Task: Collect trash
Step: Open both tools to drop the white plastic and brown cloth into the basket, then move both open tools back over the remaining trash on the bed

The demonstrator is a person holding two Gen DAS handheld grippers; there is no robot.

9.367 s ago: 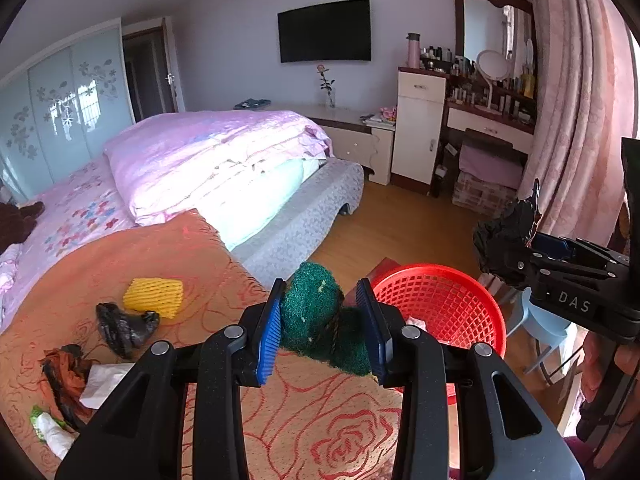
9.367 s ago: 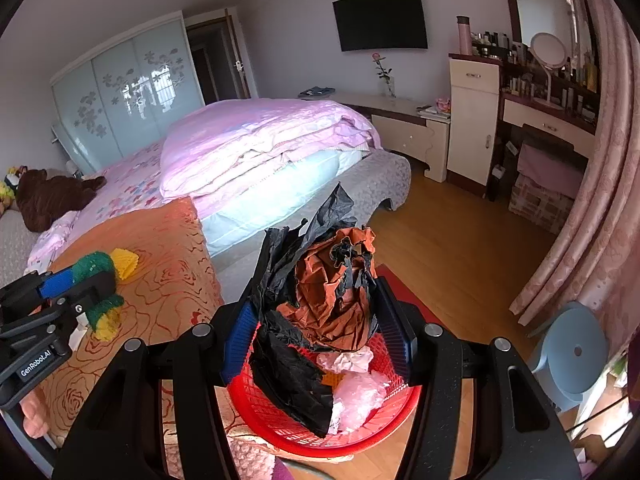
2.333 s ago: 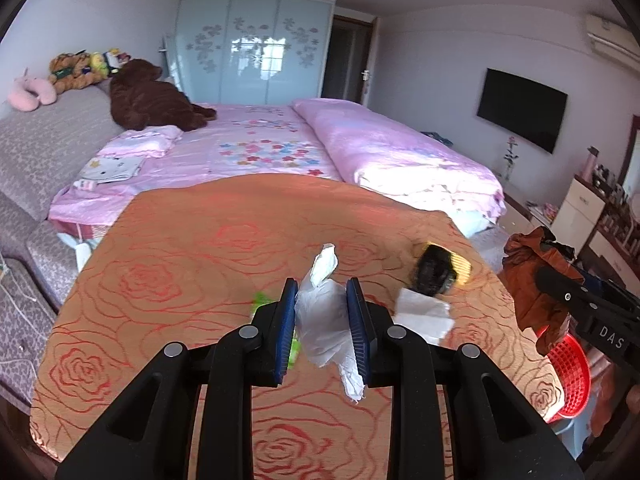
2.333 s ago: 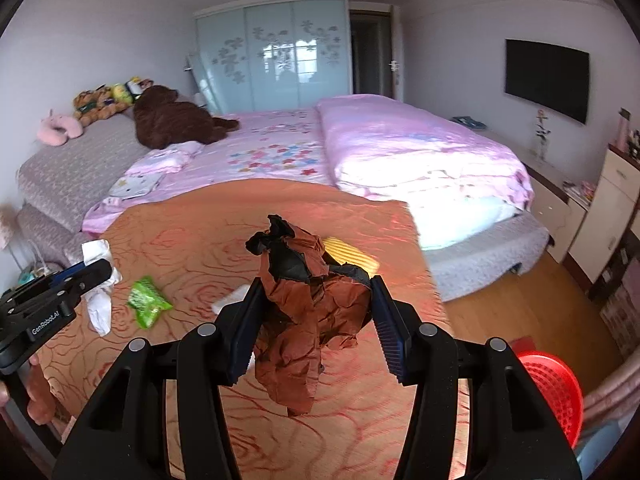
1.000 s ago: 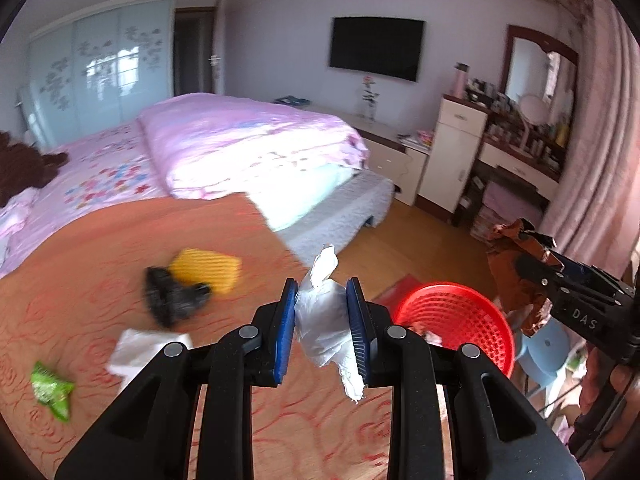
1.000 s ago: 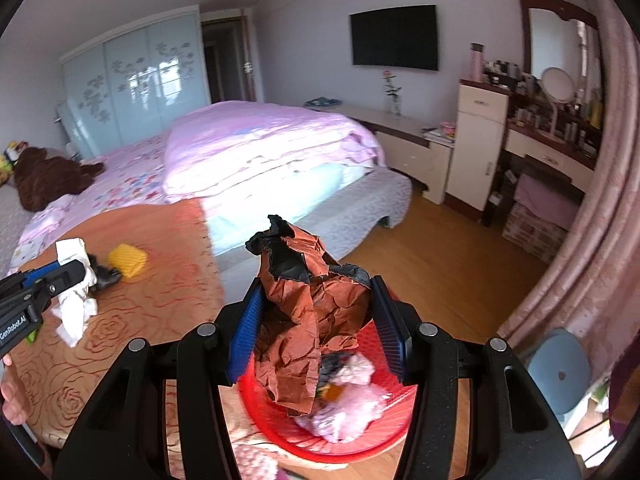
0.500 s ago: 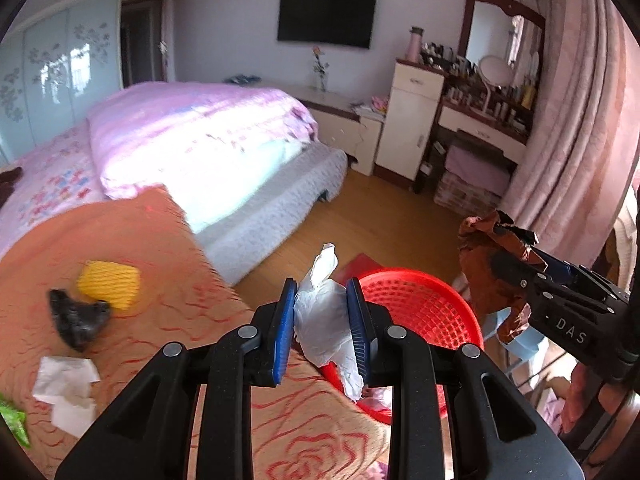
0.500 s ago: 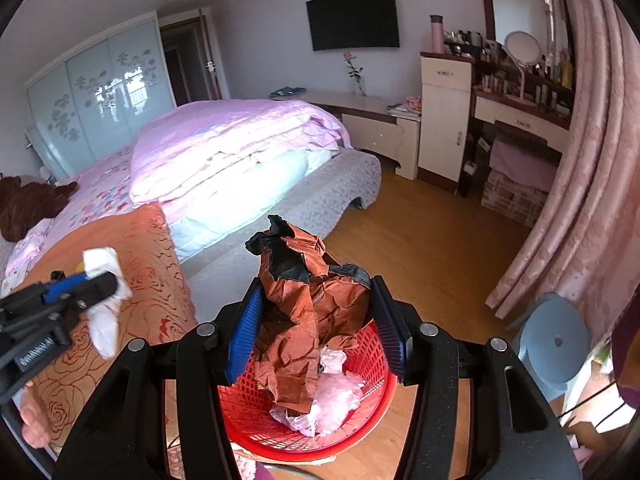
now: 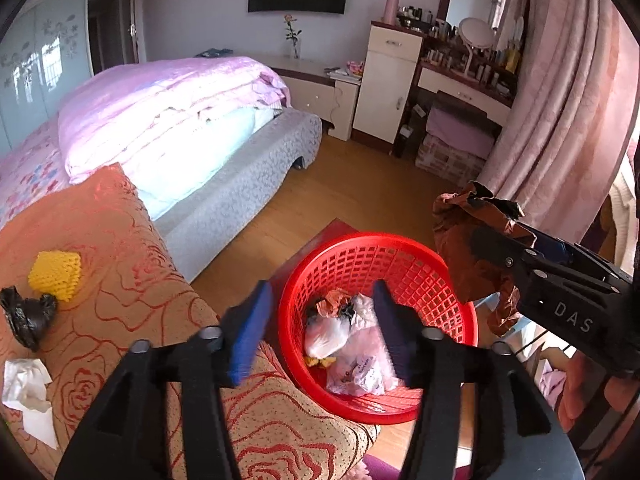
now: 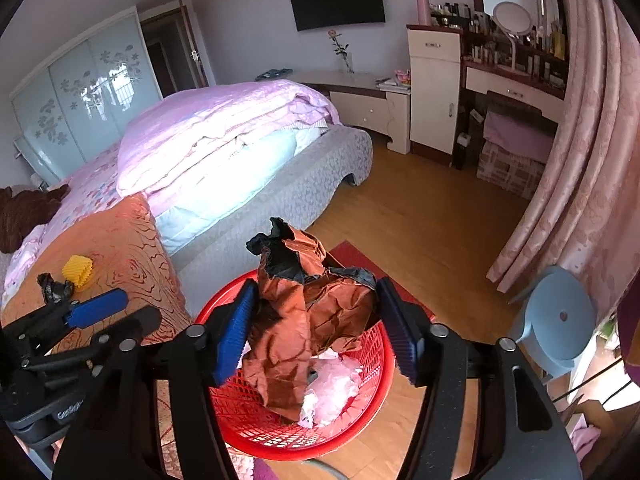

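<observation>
1. The left gripper (image 9: 320,328) tilts down over the red basket (image 9: 352,252), which sits on the wood floor right at the corner of the orange rose-pattern bedspread (image 9: 120,248). Its jaws have just been opening and now stand wide with nothing between them.
2. Looking through that gap, the basket's got white and pink plastic bags (image 9: 352,344) piled at the bottom.
3. The right gripper (image 10: 314,326) also points down at the basket from the other side. Its jaws have just been opening too; the crumpled brown paper bag (image 10: 308,316) sits between the blue pads, top poking up, bottom hanging into the basket. Can't tell if the pads are pressing it.
4. On the bedspread: a yellow foam net (image 9: 55,274), a black bag (image 9: 26,316) beside it, and a white tissue (image 9: 26,392) nearer the edge.
</observation>
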